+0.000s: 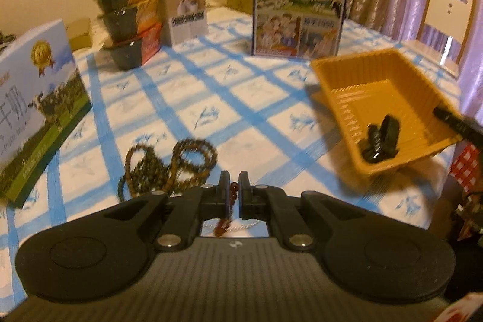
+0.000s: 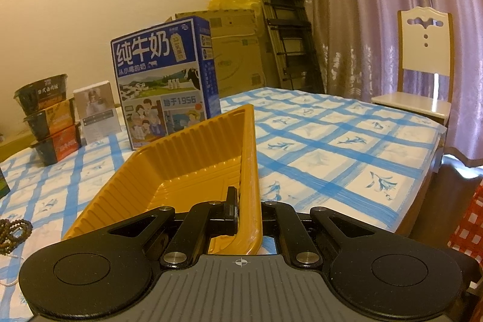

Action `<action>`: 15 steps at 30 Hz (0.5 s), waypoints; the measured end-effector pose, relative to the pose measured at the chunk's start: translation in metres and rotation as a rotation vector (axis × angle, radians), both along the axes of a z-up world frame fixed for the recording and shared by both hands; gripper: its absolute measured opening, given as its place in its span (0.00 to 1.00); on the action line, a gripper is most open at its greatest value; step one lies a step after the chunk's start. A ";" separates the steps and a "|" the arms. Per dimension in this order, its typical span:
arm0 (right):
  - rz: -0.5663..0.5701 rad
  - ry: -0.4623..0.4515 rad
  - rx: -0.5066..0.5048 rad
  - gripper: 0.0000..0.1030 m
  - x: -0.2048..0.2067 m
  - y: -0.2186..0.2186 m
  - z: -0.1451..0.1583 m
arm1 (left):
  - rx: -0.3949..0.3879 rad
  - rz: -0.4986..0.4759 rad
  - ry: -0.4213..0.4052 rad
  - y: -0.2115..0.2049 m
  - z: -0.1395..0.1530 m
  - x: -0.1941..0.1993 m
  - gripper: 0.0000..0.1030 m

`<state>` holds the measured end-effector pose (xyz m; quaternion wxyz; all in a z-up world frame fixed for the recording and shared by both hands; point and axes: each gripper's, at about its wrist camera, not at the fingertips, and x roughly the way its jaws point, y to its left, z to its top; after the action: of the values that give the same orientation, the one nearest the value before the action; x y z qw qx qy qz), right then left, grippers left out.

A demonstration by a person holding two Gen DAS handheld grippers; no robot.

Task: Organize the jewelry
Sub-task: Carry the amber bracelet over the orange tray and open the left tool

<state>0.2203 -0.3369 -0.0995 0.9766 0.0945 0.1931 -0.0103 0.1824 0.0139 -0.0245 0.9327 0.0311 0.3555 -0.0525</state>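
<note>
My left gripper (image 1: pixel 234 183) is shut on a string of small reddish-brown beads (image 1: pixel 233 195) that hangs between its fingers above the table. A pile of dark brown bead bracelets (image 1: pixel 169 162) lies on the checked cloth just ahead and to the left. The orange plastic tray (image 1: pixel 356 74) sits tilted at the right and holds a black band (image 1: pixel 382 141). My right gripper (image 2: pixel 246 198) is shut on the tray's right wall (image 2: pixel 249 171) and holds that side up; its right finger is hidden behind the wall. The bracelets also show at the left edge of the right wrist view (image 2: pixel 13 231).
A blue milk carton box (image 1: pixel 299 5) stands behind the tray. Stacked noodle bowls (image 1: pixel 126 20) and a small white box (image 1: pixel 185 11) stand at the back left. Another milk box (image 1: pixel 36 98) lies at the left. A white chair (image 2: pixel 422 65) stands past the table's far edge.
</note>
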 end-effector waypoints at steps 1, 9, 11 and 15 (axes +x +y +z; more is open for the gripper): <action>0.001 0.000 0.000 0.05 0.000 0.000 0.000 | -0.006 -0.008 -0.010 -0.002 0.004 0.000 0.04; 0.010 -0.005 -0.006 0.05 0.000 0.002 0.001 | -0.064 -0.117 -0.088 -0.035 0.033 0.009 0.04; 0.016 -0.009 -0.006 0.05 0.000 0.003 0.001 | -0.079 -0.152 -0.100 -0.049 0.035 0.013 0.04; 0.023 -0.010 -0.009 0.05 0.001 0.005 0.001 | -0.115 -0.229 -0.122 -0.078 0.038 0.022 0.04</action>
<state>0.2209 -0.3324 -0.0981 0.9780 0.0881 0.1891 0.0005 0.2043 -0.0645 0.0139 0.9407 0.0212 0.2887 -0.1769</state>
